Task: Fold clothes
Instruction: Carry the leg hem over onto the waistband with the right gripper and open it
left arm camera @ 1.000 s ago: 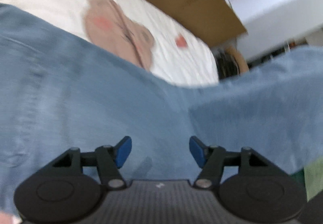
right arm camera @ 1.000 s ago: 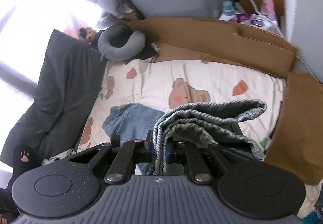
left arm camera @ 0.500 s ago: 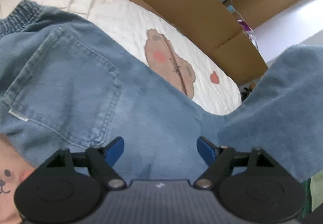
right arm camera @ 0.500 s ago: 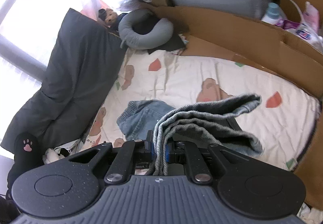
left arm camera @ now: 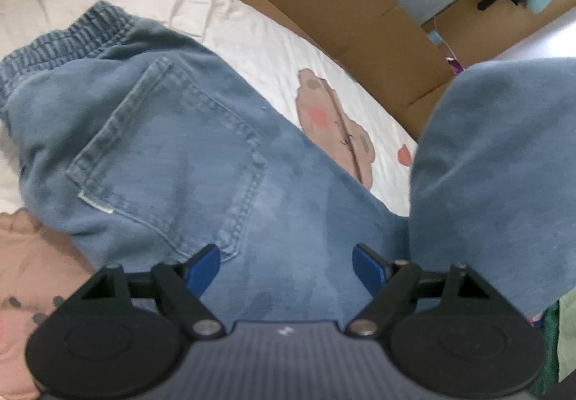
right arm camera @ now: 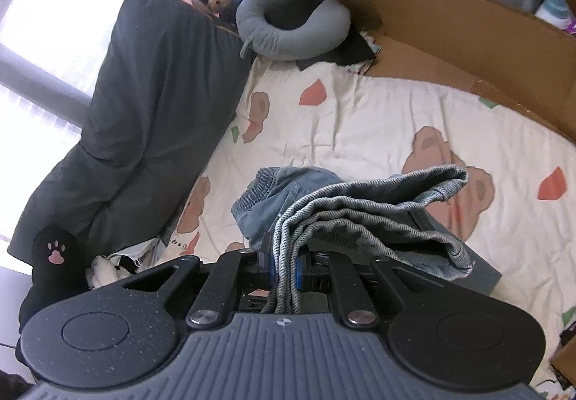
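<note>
Left wrist: blue jeans (left arm camera: 201, 162) flat, back pocket (left arm camera: 169, 155) up.

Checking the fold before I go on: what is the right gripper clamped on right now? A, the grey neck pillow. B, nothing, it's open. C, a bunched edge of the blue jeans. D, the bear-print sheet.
C: in the right wrist view the right gripper is shut on a bunched edge of the jeans, lifted over the sheet.
</note>
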